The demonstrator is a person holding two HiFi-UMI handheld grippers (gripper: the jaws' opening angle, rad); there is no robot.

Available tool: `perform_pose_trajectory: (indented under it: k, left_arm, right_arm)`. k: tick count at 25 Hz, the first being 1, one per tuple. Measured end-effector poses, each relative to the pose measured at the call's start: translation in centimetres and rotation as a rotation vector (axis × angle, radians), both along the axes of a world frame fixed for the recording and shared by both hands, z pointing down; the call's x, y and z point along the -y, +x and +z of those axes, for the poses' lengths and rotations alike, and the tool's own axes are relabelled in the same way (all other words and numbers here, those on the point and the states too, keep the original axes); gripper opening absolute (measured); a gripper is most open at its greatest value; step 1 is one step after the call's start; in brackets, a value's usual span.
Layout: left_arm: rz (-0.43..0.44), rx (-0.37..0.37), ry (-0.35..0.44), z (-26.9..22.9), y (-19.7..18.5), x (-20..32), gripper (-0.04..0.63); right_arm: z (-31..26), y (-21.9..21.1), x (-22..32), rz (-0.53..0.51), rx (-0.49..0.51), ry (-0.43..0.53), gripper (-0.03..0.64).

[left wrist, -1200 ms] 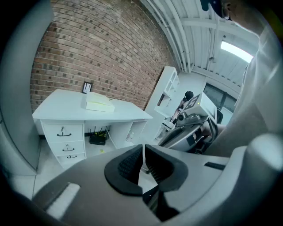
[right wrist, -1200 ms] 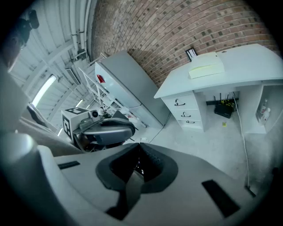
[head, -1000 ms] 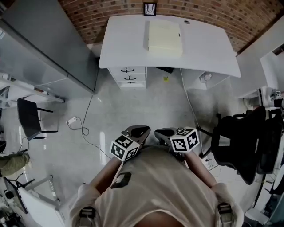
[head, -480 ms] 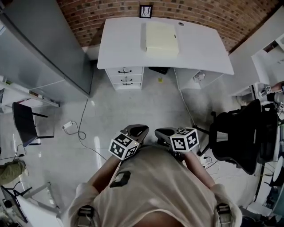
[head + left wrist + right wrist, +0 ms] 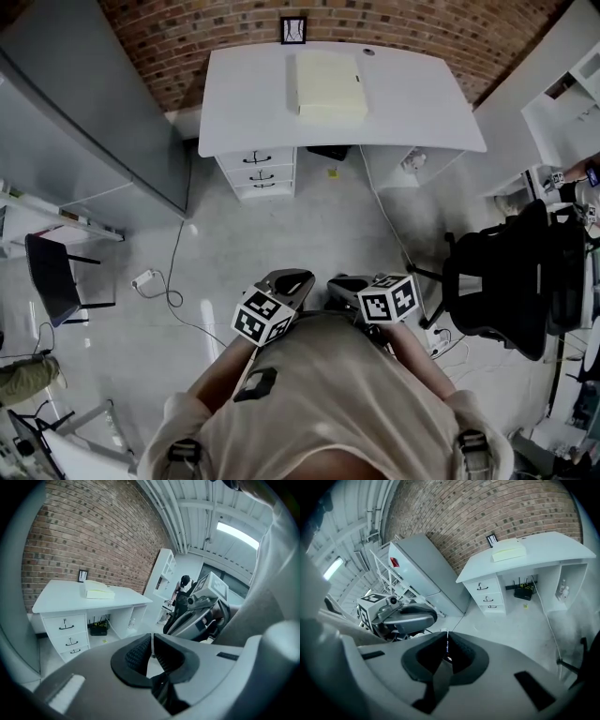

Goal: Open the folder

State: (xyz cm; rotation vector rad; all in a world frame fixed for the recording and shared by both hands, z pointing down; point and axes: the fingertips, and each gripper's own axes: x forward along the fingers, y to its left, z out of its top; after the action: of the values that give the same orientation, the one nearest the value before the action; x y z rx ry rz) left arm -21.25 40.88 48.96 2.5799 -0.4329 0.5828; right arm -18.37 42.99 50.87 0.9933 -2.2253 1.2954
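Note:
The folder (image 5: pixel 330 84), pale yellow and closed, lies flat near the back of the white desk (image 5: pixel 422 103), far ahead of me across the floor. Both grippers are held close to the person's chest, well short of the desk. My left gripper (image 5: pixel 298 276) is shut with nothing between its pads (image 5: pixel 140 651). My right gripper (image 5: pixel 339 281) is shut too and holds nothing. The left gripper view shows the folder (image 5: pixel 97 590) on the desk (image 5: pixel 56 599), and the right gripper view shows the folder (image 5: pixel 508 550) from further right.
A drawer unit (image 5: pixel 261 169) stands under the desk's left side, and a small framed picture (image 5: pixel 292 30) leans on the brick wall. A black office chair (image 5: pixel 511 281) stands at the right and a grey cabinet (image 5: pixel 84 103) at the left. Cables (image 5: pixel 164 281) trail over the floor.
The head view has shifted, so the desk and folder sit slightly further left and lower. Both grippers stay shut in front of the chest.

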Motion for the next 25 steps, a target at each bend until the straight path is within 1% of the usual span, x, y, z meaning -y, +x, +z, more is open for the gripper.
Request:
perform_pose_trajectory:
  k: [4, 7, 10, 12, 16, 18, 21, 25]
  left_arm:
    - [-0.011, 0.016, 0.008, -0.1, 0.7, 0.7, 0.017]
    - [-0.014, 0.033, 0.017, -0.1, 1.7, 1.5, 0.017]
    - [0.015, 0.064, 0.018, 0.1, 3.2, 1.9, 0.016]
    - [0.054, 0.076, 0.028, 0.0, 4.7, 2.2, 0.017]
    - [0.104, 0.113, 0.094, -0.5, 7.2, 3.4, 0.017]
    - [0.105, 0.135, 0.092, -0.2, 8.0, 4.0, 0.017]
    - [0.094, 0.156, 0.056, 0.4, 9.0, 4.6, 0.017]
    - [0.095, 0.183, 0.096, 0.2, 10.6, 5.7, 0.017]
  right_arm:
    - [0.1, 0.3, 0.9, -0.035, 0.014, 0.007, 0.006]
    - [0.1, 1.5, 2.1, -0.035, 0.035, 0.011, 0.006]
    - [0.2, 2.9, 3.1, -0.041, 0.043, 0.014, 0.006]
    - [0.2, 4.1, 3.8, -0.033, 0.048, 0.019, 0.006]
    - [0.2, 6.7, 5.2, 0.011, 0.081, 0.019, 0.006]
    - [0.3, 8.0, 5.9, 0.032, 0.086, 0.019, 0.006]
    - [0.5, 9.6, 6.9, 0.043, 0.07, 0.025, 0.006]
    - [0.5, 11.3, 8.1, 0.04, 0.092, 0.031, 0.006]
